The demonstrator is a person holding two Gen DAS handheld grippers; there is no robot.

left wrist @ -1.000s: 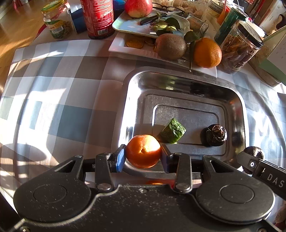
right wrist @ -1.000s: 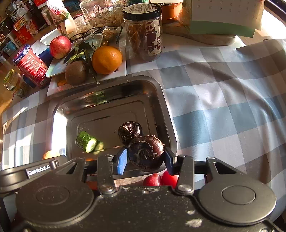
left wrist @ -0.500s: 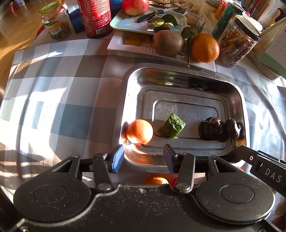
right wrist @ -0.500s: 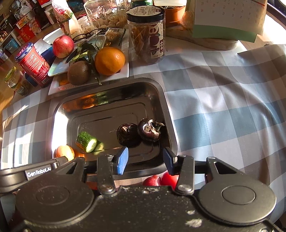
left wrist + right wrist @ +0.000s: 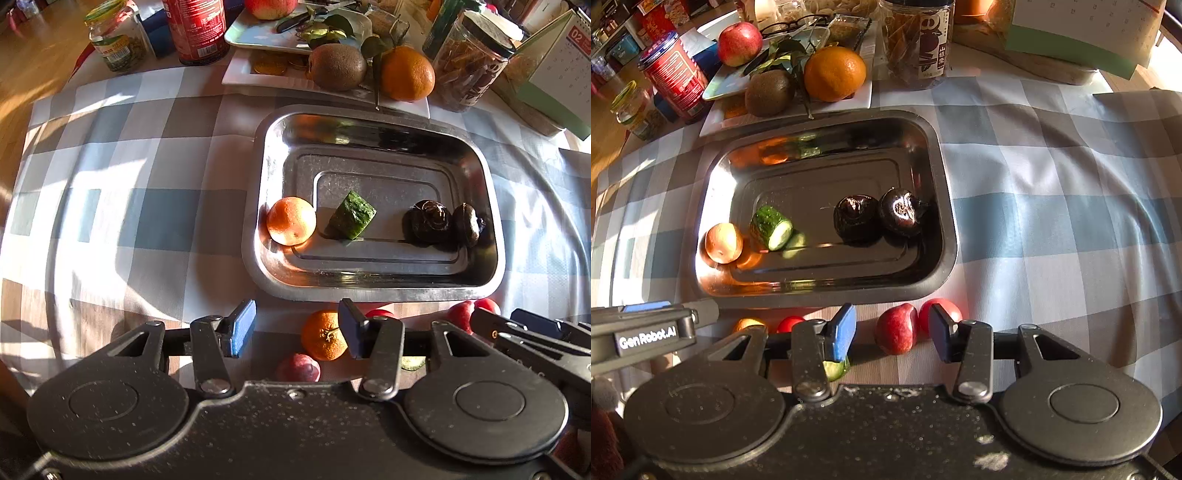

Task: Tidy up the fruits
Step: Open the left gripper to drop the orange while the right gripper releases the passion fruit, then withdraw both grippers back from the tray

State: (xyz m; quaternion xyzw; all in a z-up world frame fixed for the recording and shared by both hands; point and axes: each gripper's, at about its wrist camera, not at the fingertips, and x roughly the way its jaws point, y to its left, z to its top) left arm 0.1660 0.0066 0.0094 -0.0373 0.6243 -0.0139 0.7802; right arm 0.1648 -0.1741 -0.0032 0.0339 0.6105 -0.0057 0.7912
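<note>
A steel tray [image 5: 373,291] [image 5: 945,192] holds a small orange [image 5: 291,220] [image 5: 723,243], a cucumber piece [image 5: 352,215] [image 5: 771,227] and two dark water chestnuts [image 5: 427,220] [image 5: 856,217]. My left gripper [image 5: 297,328] is open and empty, in front of the tray, above a second small orange [image 5: 322,339] and a red fruit [image 5: 298,367]. My right gripper [image 5: 892,332] is open and empty, with a red fruit [image 5: 897,333] lying between its fingers on the cloth and another [image 5: 940,314] just behind.
Behind the tray a white plate [image 5: 236,70] carries a kiwi [image 5: 338,66] and a large orange [image 5: 406,73]. A red can [image 5: 195,29], glass jars [image 5: 118,37] [image 5: 469,62], an apple [image 5: 738,43] and a calendar [image 5: 1078,33] crowd the back.
Both grippers opened and let go: the small orange and a water chestnut now lie in the tray. Both grippers drew back to the near side of the tray.
</note>
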